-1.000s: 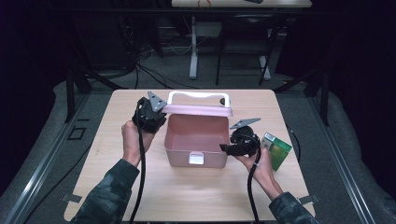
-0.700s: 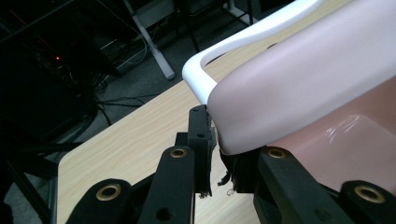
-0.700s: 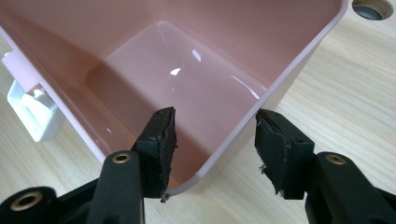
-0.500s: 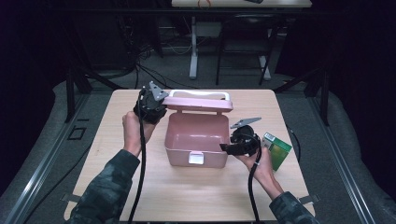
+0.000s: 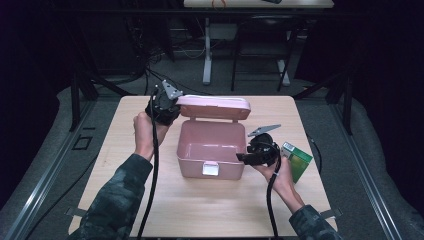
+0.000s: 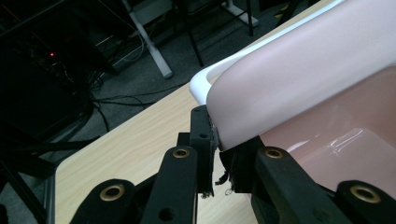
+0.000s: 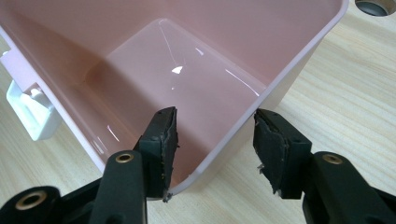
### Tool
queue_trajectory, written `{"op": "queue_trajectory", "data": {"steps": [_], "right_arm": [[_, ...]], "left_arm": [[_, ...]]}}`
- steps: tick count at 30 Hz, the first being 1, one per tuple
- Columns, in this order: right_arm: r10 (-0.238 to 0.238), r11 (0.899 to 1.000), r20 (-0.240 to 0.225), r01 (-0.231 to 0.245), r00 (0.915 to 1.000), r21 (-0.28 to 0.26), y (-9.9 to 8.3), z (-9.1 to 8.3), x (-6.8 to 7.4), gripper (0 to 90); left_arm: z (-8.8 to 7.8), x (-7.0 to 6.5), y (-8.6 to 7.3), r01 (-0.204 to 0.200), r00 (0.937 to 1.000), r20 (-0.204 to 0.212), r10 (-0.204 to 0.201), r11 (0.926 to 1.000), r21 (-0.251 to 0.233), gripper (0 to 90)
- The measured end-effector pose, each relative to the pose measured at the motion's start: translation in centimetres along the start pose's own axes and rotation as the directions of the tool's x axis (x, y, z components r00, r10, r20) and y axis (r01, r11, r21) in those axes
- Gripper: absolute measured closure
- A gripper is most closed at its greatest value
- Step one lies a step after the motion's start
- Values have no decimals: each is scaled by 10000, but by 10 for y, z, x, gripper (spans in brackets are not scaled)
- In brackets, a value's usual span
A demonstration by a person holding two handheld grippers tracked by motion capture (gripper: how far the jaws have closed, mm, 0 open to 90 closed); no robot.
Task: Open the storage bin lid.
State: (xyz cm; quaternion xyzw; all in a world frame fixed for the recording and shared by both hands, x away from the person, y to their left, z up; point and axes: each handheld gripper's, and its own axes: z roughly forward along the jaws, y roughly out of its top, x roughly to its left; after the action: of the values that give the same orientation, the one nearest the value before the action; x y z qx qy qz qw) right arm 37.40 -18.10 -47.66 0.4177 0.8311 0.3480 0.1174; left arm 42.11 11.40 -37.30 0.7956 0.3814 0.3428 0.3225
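Lid (image 5: 214,106) stands half-raised, long axis running across the table (image 5: 140,200), pinched by left hand-held gripper (image 5: 172,102).

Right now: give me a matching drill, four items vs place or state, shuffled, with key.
1. lid
2. left gripper
3. right gripper
4. green box

a. jaws astride the pink box's front right corner
b. raised, tilted over the box's back
c. on the table, right of the pink box
d. clamped on the lid's left edge

Pairs: 1-b, 2-d, 3-a, 4-c
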Motion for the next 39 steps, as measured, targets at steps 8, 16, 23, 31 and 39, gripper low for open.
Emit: {"op": "queue_trajectory", "data": {"steps": [8,16,23,31,39], "right_arm": [[-158,9999,73,158,9998,-20,1,1,1,495],[-112,9999,189,111,9998,36,2,2,2,493],[-269,9995,393,261,9989,199,2,9,0,509],[-510,9986,401,503,9979,187,3,9,-2,530],[-764,9970,333,759,9965,149,2,9,-6,544]], "left_arm": [[7,6,5,-13,10000,-26,13,9998,190,831],[15,12,12,46,10000,54,-47,9998,217,834],[21,15,20,12,9999,126,-17,9990,442,832],[18,14,23,-35,10000,42,32,9974,725,826],[16,14,21,-96,10000,-15,98,9969,780,820]]}}
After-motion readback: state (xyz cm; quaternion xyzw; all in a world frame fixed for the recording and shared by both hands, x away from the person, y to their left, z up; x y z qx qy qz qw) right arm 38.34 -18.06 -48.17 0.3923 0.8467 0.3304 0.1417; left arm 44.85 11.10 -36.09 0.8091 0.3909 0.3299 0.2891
